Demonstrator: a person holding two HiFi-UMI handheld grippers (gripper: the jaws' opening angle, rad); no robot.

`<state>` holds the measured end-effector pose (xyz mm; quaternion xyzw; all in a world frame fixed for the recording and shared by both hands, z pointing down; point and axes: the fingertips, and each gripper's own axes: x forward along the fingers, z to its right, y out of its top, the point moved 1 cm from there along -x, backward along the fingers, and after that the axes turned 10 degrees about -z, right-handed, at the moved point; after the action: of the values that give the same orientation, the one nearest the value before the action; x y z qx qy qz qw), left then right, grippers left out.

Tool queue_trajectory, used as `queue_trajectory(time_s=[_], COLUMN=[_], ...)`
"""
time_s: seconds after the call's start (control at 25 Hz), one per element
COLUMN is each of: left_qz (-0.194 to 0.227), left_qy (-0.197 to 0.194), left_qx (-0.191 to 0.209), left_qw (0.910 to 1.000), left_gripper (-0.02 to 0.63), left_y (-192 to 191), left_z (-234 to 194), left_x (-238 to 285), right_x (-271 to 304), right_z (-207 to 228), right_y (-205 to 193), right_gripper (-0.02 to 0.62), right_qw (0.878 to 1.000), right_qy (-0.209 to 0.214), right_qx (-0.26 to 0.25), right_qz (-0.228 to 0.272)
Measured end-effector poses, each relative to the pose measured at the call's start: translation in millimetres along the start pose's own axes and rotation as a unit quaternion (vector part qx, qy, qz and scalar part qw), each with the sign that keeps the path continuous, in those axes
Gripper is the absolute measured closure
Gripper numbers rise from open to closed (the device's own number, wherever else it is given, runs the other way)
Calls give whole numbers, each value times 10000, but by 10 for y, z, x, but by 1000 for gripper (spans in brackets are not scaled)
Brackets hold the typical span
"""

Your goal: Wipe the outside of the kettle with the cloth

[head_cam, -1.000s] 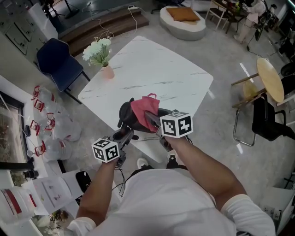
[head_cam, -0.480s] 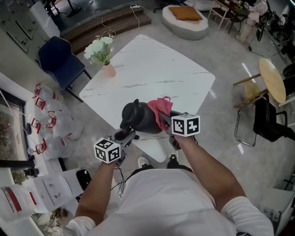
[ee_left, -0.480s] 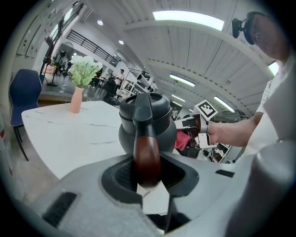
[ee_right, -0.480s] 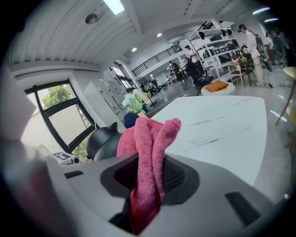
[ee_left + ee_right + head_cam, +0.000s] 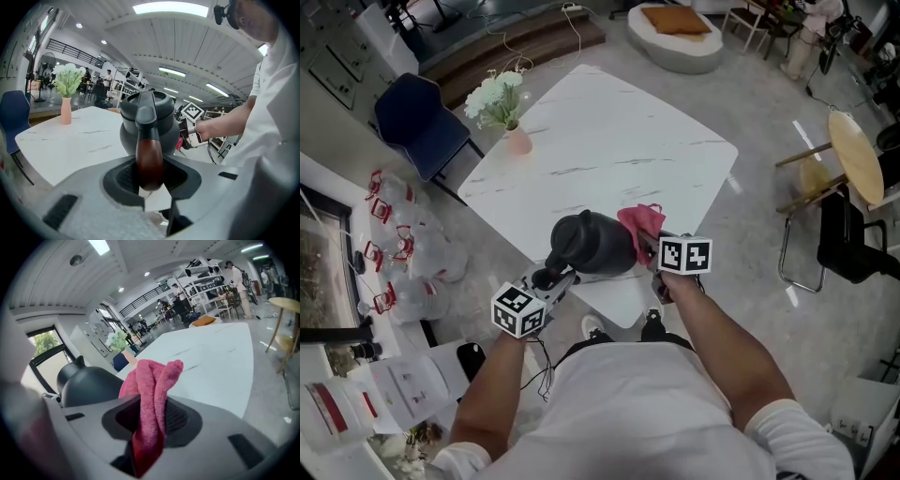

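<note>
A dark grey kettle (image 5: 592,244) stands at the near edge of the white marble table (image 5: 609,141). Its brown handle (image 5: 149,157) sits between the jaws of my left gripper (image 5: 551,278), which is shut on it; the kettle body (image 5: 151,123) fills the middle of the left gripper view. My right gripper (image 5: 652,251) is shut on a pink cloth (image 5: 641,225) at the kettle's right side. In the right gripper view the cloth (image 5: 151,394) hangs folded from the jaws, with the kettle (image 5: 89,383) just to its left.
A pink vase of white flowers (image 5: 504,108) stands at the table's far left corner. A blue chair (image 5: 417,122) is beyond it. Bags and papers (image 5: 394,272) lie on the floor at left. A round wooden side table (image 5: 853,159) and black chair (image 5: 848,244) stand at right.
My right gripper has come down with the cloth from over the kettle's top to its right side. The kettle, held by its handle, has rolled a little.
</note>
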<state>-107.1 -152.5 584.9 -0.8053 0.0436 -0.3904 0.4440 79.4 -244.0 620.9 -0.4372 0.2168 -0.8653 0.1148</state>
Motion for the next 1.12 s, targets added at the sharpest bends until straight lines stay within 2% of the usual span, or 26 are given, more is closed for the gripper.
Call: queue_trajectory(time_s=[0.2, 0.4, 0.56, 0.68, 0.8, 0.92, 1.0, 1.08, 1.12], left_qz=[-159, -360, -497, -657, -759, -788, -797, -812, -823], left_qy=[36, 9, 2, 13, 54, 64, 89, 127, 143], left_qx=[501, 1328, 2097, 2566, 3021, 3390, 3623, 3882, 4019], left_qw=[9986, 9905, 9765, 9643, 9502, 9375, 9286, 9179, 9119], left_gripper=[505, 505, 505, 506, 506, 506, 506, 508, 508], left_y=[21, 89, 137, 126, 120, 127, 133, 138, 139], left_z=[41, 108, 164, 166, 128, 100, 99, 125, 150], left_x=[24, 52, 84, 116, 110, 83, 69, 56, 52], right_x=[37, -294, -580, -761, -938, -1127, -1197, -1151, -1091], right_z=[384, 438, 348, 74, -362, -785, -1005, -1100, -1093], right_y=[-218, 10, 232, 384, 511, 518, 413, 278, 229], right_gripper=[483, 483, 483, 483, 483, 485, 483, 483, 483], right_qw=[9982, 9996, 9986, 9944, 9817, 9590, 9402, 9291, 9294], right_qy=[-459, -235, 5, 657, 1594, 2618, 3183, 3387, 3310], right_qx=[-55, -120, -515, -773, -949, -1023, -1205, -1469, -1604], right_qz=[-380, -49, 153, 310, 421, 367, 103, -208, -312])
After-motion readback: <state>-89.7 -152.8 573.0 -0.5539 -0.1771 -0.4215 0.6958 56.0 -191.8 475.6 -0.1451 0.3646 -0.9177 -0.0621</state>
